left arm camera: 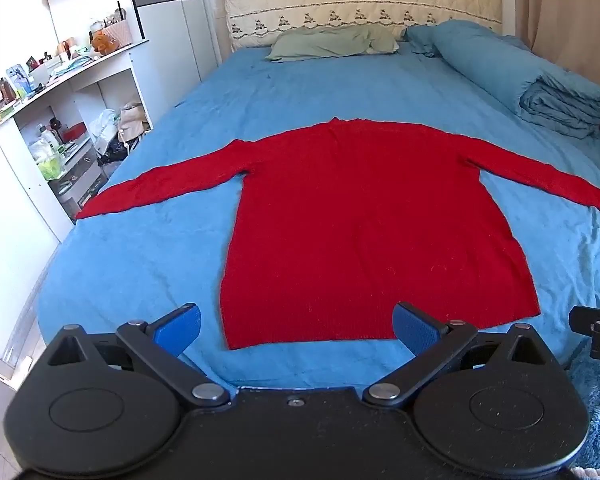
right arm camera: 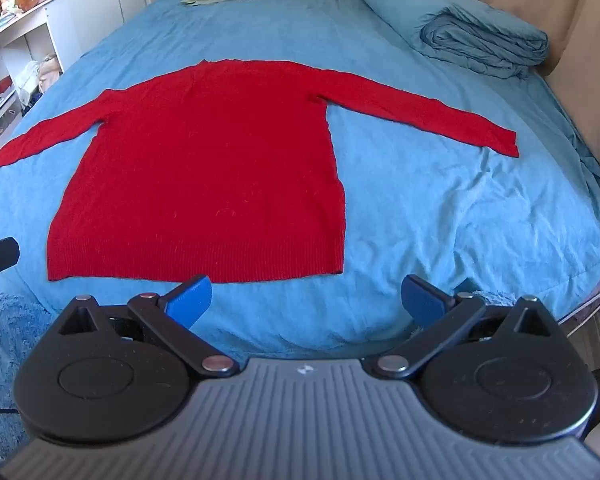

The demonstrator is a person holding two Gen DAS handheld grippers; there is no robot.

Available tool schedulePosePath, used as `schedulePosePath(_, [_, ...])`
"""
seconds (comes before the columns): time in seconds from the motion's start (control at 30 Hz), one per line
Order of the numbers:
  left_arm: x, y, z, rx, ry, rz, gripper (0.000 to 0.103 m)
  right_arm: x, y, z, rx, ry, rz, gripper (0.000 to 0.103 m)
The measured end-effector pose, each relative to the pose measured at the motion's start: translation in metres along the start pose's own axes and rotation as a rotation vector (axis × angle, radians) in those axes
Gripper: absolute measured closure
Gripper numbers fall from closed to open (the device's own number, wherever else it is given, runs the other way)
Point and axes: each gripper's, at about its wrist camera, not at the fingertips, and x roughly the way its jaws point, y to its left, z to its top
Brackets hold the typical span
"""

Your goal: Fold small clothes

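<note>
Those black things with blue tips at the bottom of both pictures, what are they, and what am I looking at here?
They are two hand-held claws; a person carries one in each hand, and no robot arm is involved. Each claw has a wide-angle camera looking forward along its two blue-tipped fingers. One picture comes from the left claw, the other from the right claw, so you see the same scene twice from slightly different spots. Both claws are open and hold nothing. In front of them is a bed with a blue sheet. A red sweater lies flat on it, sleeves spread out to each side, hem nearest the claws. It is not folded yet. Farther back are a green pillow and a rolled blue duvet.
</note>
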Motion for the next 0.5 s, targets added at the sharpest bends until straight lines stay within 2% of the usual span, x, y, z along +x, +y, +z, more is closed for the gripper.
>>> schedulePosePath(0.5, [0.0000,0.0027,-0.0004,-0.013,-0.001,-0.006,0.000,-0.0001,0.0010,-0.0013,-0.001,0.003,0.002,0.000])
